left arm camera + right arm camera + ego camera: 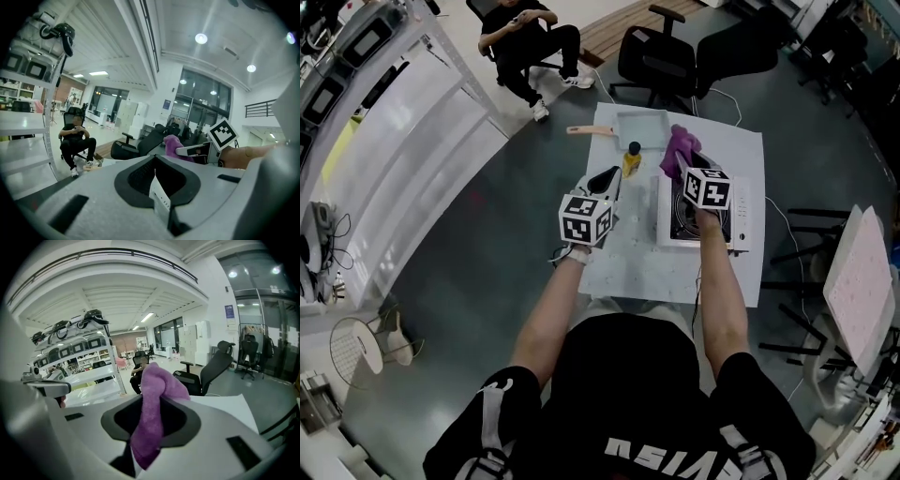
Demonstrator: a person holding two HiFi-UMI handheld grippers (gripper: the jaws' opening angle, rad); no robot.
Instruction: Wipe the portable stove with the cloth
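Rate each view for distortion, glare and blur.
Head view: sharp, evenly lit, edges bent by the wide lens. Left gripper view: strong fisheye, dark corners, ceiling lights flaring. Right gripper view: same fisheye; cloth sharp, room behind softer.

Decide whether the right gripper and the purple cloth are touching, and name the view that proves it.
Touching. In the right gripper view, the right gripper has its jaws pinched on the cloth, which bunches above them.
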